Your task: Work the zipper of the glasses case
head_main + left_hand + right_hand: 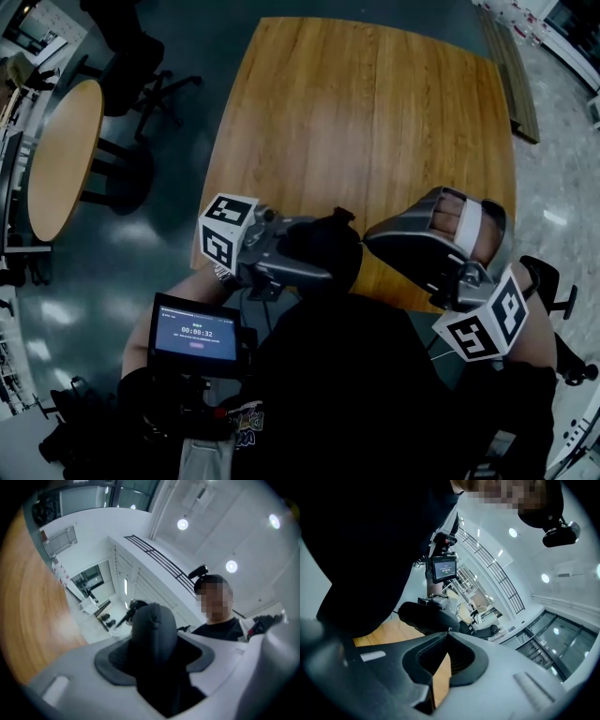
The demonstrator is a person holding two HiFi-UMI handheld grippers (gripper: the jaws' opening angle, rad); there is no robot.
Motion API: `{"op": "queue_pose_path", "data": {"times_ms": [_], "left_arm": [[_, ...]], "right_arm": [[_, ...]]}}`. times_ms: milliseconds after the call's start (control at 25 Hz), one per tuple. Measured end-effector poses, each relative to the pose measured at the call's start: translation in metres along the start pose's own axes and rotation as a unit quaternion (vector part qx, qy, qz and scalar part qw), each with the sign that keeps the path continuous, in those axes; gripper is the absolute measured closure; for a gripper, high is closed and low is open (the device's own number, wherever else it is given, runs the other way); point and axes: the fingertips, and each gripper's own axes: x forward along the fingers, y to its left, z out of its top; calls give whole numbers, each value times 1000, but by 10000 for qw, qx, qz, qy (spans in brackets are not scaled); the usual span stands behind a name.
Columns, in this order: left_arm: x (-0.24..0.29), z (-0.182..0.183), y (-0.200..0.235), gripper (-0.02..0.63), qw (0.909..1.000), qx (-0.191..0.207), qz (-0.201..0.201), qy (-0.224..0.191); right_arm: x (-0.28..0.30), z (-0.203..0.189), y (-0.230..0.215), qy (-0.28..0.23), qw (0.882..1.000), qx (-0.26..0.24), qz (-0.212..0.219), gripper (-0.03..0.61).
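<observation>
In the head view the black glasses case [328, 251] is held in the air just off the near edge of the wooden table [375, 112]. My left gripper [314, 255] comes in from the left and is shut on it. In the left gripper view the dark rounded case [152, 634] fills the gap between the pads. My right gripper [369, 240] reaches in from the right, its jaws shut, tips at the case's right side. In the right gripper view the tips [449, 631] meet right against the case [426, 618]. I cannot make out whether the zipper pull is pinched there.
A small screen with a timer [195, 339] hangs in front of the person's dark shirt. A round wooden table [61, 155] and office chairs [141, 66] stand at the left on the shiny floor. A low bench [511, 75] runs along the table's far right.
</observation>
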Motion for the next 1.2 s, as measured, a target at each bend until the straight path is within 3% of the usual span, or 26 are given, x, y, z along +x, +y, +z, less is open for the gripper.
{"op": "queue_pose_path", "data": {"times_ms": [200, 280, 440, 640, 720, 840, 920, 1080, 1200], "left_arm": [[-4, -14, 1, 357, 9990, -112, -17, 423], [-5, -10, -2, 359, 9995, -65, -61, 296], [-8, 7, 2, 359, 9998, 74, 39, -183], [-8, 12, 10, 354, 9987, -106, 22, -506], [-9, 8, 9, 354, 9990, -224, -96, -366], [-5, -6, 7, 354, 9975, -566, -366, 193], [-3, 0, 12, 356, 9967, -633, -415, 296], [-4, 21, 15, 354, 9980, -451, -436, -112], [-6, 31, 23, 348, 9974, -338, -200, -599]], "right_arm": [[-3, 3, 20, -417, 9950, 708, 573, 578], [-3, 5, 19, -464, 9943, 753, 593, 578], [1, 4, 28, -73, 9992, 129, 372, 577], [3, -2, 36, -307, 9935, 1088, 128, 577], [3, 1, 41, -360, 9916, 1208, 278, 577], [1, 5, 54, -461, 9877, 1257, 807, 577], [-2, -1, 45, -477, 9862, 1343, 848, 578], [-2, -4, 26, -534, 9845, 1542, 639, 577], [8, -8, 48, -154, 9933, 935, 666, 575]]}}
